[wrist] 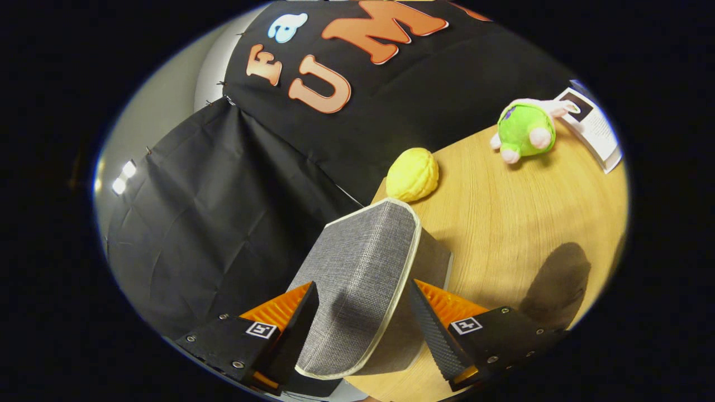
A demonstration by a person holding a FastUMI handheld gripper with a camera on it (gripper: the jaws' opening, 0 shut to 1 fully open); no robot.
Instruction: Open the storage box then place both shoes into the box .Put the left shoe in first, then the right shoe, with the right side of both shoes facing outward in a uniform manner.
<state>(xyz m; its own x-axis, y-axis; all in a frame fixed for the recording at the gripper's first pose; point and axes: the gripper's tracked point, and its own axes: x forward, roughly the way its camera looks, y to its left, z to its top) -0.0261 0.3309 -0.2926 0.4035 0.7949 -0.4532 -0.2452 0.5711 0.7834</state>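
The grey woven lid point(363, 251) of the storage box, edged with cream trim, stands tilted up between my fingers. My gripper point(362, 283) is shut on the lid's near part, one finger pressing on each side. A darker grey fabric face point(434, 258) shows just right of the lid, against the right finger. The box's inside is hidden behind the lid.
The wooden table point(503, 223) stretches beyond the right finger. A yellow lemon-shaped toy point(412, 174) lies just past the lid's far corner. Farther off are a green plush toy point(525, 131) and a white leaflet point(595, 125). Black cloth walls the booth beyond the left finger.
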